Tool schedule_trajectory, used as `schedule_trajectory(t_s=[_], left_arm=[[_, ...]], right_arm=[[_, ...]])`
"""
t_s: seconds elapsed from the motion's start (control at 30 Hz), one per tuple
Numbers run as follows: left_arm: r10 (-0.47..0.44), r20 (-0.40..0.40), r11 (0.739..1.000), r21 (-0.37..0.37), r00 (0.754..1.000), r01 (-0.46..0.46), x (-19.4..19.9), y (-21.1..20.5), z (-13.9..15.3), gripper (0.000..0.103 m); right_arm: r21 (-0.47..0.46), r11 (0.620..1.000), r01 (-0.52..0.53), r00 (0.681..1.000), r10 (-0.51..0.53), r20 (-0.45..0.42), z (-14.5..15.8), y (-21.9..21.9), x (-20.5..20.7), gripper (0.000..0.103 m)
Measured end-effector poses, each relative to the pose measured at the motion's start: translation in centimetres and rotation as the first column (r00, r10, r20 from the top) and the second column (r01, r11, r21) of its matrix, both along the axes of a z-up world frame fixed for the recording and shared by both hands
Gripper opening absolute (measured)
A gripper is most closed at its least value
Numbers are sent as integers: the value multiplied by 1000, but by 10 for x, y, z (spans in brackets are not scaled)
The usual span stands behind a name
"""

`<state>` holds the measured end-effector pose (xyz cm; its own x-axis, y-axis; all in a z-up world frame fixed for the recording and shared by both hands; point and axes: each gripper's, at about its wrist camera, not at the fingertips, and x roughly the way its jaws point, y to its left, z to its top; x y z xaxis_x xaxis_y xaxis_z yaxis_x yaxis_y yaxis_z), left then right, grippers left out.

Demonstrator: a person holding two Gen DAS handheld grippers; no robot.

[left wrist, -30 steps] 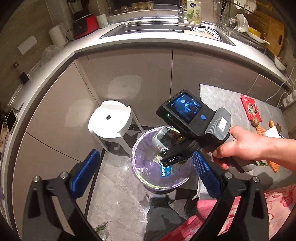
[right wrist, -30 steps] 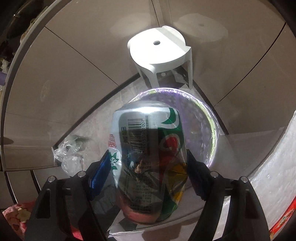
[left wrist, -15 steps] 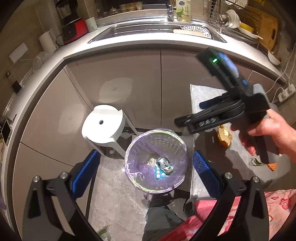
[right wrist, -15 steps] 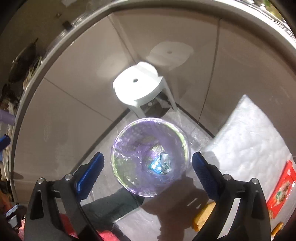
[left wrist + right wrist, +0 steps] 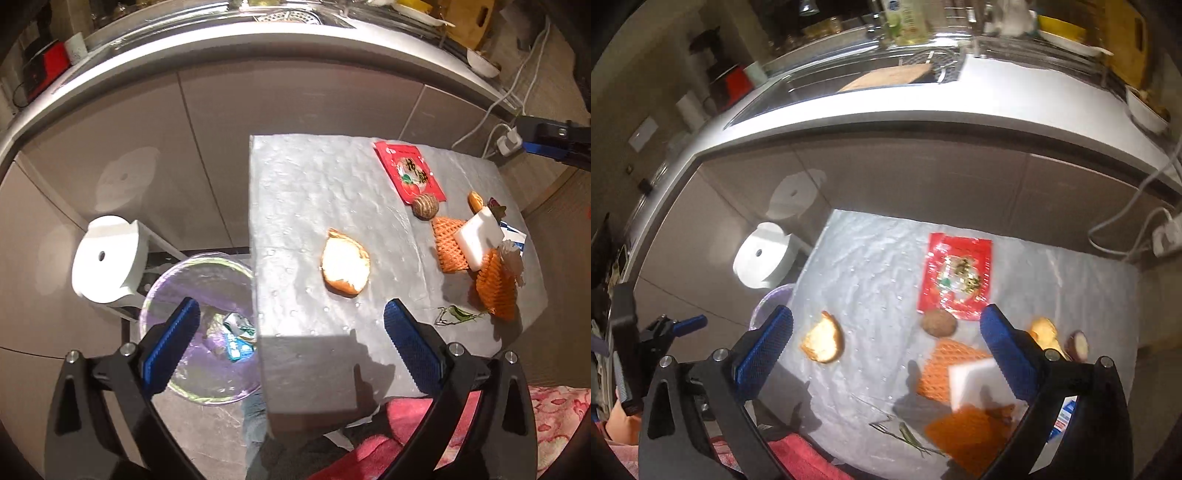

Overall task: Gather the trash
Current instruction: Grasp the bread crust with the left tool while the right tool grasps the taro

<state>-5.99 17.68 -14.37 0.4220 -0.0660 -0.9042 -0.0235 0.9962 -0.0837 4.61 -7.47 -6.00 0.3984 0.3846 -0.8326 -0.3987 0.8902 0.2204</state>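
My right gripper (image 5: 882, 352), its empty jaws opening wide, is hanging over the table (image 5: 871, 266); my left gripper (image 5: 291, 341) is likewise gaping and empty. Nearest are lying the leaf (image 5: 905, 437) and orange nets (image 5: 945, 369); farther, the peel (image 5: 823, 341), nut (image 5: 938, 322) and red packet (image 5: 956, 277). The bin (image 5: 173, 280) is standing left, below the table. I am judging the peel next: descend squarely and straddle it before squeezing.
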Motion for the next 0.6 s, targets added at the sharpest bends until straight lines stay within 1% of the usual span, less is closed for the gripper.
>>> schedule_trajectory(t_s=[0.17, 0.33, 0.47, 0.6], left_arm=[[-41, -51, 999, -12, 998, 40, 32, -31, -35, 96], [-63, -83, 998, 3, 995, 64, 61, -57, -56, 96], [-40, -146, 998, 38, 988, 46, 76, -65, -79, 96], [-10, -189, 999, 41, 982, 19, 80, -67, -93, 96]], right_arm=[[-36, 994, 108, 994, -108, 10, -9, -54, -10, 101], [-47, 981, 191, 982, -191, -2, -17, -98, -19, 101], [-48, 973, 228, 973, -229, -16, -22, -124, -23, 101], [-56, 968, 246, 969, -247, -24, -25, -142, -23, 101]])
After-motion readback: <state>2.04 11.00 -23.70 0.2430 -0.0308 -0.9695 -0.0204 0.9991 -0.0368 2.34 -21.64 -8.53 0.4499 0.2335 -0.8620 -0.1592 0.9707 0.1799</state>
